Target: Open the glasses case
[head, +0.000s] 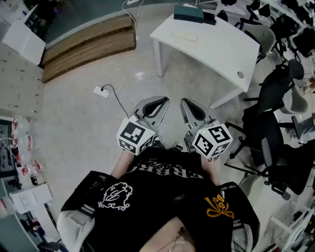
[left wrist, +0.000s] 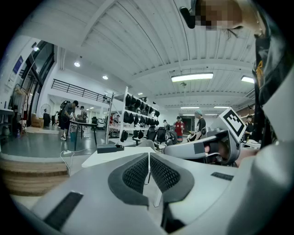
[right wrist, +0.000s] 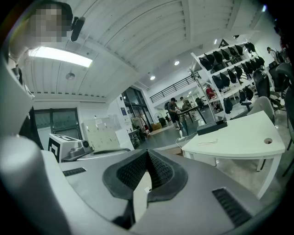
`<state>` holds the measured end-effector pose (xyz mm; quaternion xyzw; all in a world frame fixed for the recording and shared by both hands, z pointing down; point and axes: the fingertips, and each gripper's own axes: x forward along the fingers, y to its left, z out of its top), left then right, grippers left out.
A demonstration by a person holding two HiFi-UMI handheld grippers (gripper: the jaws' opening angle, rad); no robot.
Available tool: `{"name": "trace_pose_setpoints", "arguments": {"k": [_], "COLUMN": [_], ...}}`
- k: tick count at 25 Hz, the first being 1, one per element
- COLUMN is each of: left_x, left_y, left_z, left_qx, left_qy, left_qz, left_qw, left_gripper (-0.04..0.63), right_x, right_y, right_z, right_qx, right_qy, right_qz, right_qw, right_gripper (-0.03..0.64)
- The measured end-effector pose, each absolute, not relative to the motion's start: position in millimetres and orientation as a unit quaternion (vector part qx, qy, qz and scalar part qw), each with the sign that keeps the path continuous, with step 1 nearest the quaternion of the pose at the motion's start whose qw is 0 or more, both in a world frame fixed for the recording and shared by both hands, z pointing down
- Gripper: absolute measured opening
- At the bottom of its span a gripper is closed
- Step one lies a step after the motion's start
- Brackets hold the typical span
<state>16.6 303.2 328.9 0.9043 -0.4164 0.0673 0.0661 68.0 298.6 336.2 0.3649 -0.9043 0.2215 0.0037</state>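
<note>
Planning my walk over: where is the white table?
In the head view, the white table stands ahead and slightly right, between the wooden steps on its left and black chairs on its right.

At one o'clock on your white table (head: 216, 49), the dark box (head: 193, 13) and flat pale thing (head: 185, 36) were too small to tell. Black chairs (head: 281, 147) at three o'clock ran off the edge.

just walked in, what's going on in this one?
Nothing is being handled yet. A person stands on the open floor holding the left gripper and right gripper side by side close to the chest, both with jaws together and nothing between them. The white table is ahead, out of reach, with a dark box and a small pale flat item on it. Whether either is the glasses case can't be told from here.
</note>
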Motion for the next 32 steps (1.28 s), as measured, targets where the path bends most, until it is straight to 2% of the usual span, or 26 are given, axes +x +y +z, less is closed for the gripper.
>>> {"name": "trace_pose_setpoints", "arguments": {"k": [11, 32], "left_x": [12.6, -59.6], "left_y": [310.2, 300.6], "left_z": [333.8, 356.9], "left_qx": [0.902, 0.91], "left_qy": [-0.419, -0.401], "left_qz": [0.066, 0.069], "left_qw": [0.072, 0.078], "left_gripper": [0.026, 0.026], "right_x": [61.8, 2.5], "right_y": [308.0, 303.5], "right_z": [342.9, 371.0], "right_qx": [0.351, 0.383], "right_qy": [-0.908, -0.883], "right_qz": [0.23, 0.272], "right_qw": [0.015, 0.003], "right_gripper": [0.014, 0.014]}}
